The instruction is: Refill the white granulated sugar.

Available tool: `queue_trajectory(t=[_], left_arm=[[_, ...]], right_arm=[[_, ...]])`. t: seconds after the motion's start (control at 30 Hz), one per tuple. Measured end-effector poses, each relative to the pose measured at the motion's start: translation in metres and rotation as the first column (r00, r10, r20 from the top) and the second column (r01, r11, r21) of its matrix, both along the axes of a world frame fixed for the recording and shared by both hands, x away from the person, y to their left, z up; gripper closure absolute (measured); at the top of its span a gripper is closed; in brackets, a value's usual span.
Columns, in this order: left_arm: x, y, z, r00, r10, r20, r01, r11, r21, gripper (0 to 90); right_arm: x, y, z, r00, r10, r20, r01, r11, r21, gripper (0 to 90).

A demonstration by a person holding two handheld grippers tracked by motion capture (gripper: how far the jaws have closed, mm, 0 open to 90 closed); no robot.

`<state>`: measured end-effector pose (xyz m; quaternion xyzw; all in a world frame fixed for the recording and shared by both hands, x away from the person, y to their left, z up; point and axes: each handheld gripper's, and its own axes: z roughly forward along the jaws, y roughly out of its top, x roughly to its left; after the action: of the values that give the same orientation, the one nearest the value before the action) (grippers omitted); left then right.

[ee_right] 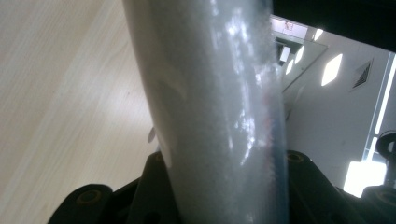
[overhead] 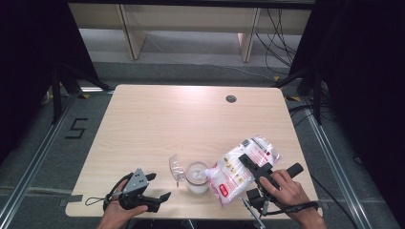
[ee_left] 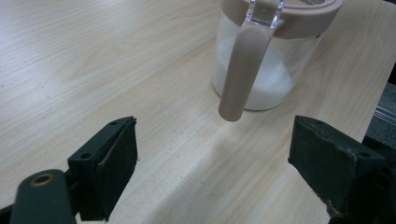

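Observation:
A clear jar (overhead: 197,177) with a beige rim and a beige handle (ee_left: 240,70) stands near the table's front edge, its clear lid (overhead: 176,168) flipped up to the left. White powder lies in its bottom (ee_left: 271,84). A plastic bag of white powder (overhead: 241,169) with red print is tilted, its lower corner at the jar's mouth. My right gripper (overhead: 260,172) is shut on the bag (ee_right: 219,107). To the left of the jar, my left gripper (overhead: 160,187) stands open (ee_left: 212,163), and its jaws point at the handle with nothing between them.
The pale wooden table (overhead: 157,119) has a round cable hole (overhead: 231,98) at the back right. Beyond it are wooden furniture legs (overhead: 131,36) and loose cables (overhead: 282,33) on the floor. A black "5" mark (overhead: 76,129) is on the floor at left.

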<state>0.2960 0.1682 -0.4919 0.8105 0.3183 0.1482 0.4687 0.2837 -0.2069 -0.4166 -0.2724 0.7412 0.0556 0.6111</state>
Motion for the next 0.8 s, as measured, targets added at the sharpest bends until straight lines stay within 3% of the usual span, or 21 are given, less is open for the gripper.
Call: queue_trajectory(t=[0.2,0.23,0.27,0.47,0.63,0.77,0.8], left_arm=[[0.001,0.0,0.0,0.9999,-0.01,-0.004,0.01,0.9999,0.003,15.1],[-0.001,0.0,-0.001,0.9998,0.004,-0.019,-0.004,1.0,-0.009,15.1],[0.0,0.0,0.0,0.9999,0.001,-0.016,-0.001,1.0,-0.003,15.1],[0.0,0.001,0.0,1.0,-0.006,-0.001,0.006,0.9999,0.01,15.1],[-0.001,0.0,-0.001,0.9998,0.001,-0.021,-0.001,1.0,-0.006,15.1],[0.0,-0.001,-0.001,0.9998,0.001,-0.021,-0.001,0.9999,-0.011,15.1],[0.0,0.0,-0.001,0.9998,0.001,-0.02,-0.001,1.0,-0.005,15.1]], right_arm=[[0.004,-0.005,-0.002,0.9988,0.016,-0.047,-0.013,0.998,0.064,71.6],[0.004,-0.005,-0.003,0.9982,0.023,-0.055,-0.019,0.997,0.071,71.6],[0.005,-0.007,-0.004,0.997,0.026,-0.073,-0.018,0.995,0.101,71.7],[0.008,-0.009,-0.008,0.993,0.048,-0.108,-0.031,0.988,0.151,72.2],[0.01,-0.013,-0.012,0.9854,0.05,-0.163,-0.013,0.976,0.219,72.6],[0.01,-0.016,-0.018,0.9701,0.043,-0.239,0.029,0.956,0.291,72.8],[0.013,-0.015,-0.015,0.9725,0.072,-0.221,-0.008,0.961,0.278,72.9]])
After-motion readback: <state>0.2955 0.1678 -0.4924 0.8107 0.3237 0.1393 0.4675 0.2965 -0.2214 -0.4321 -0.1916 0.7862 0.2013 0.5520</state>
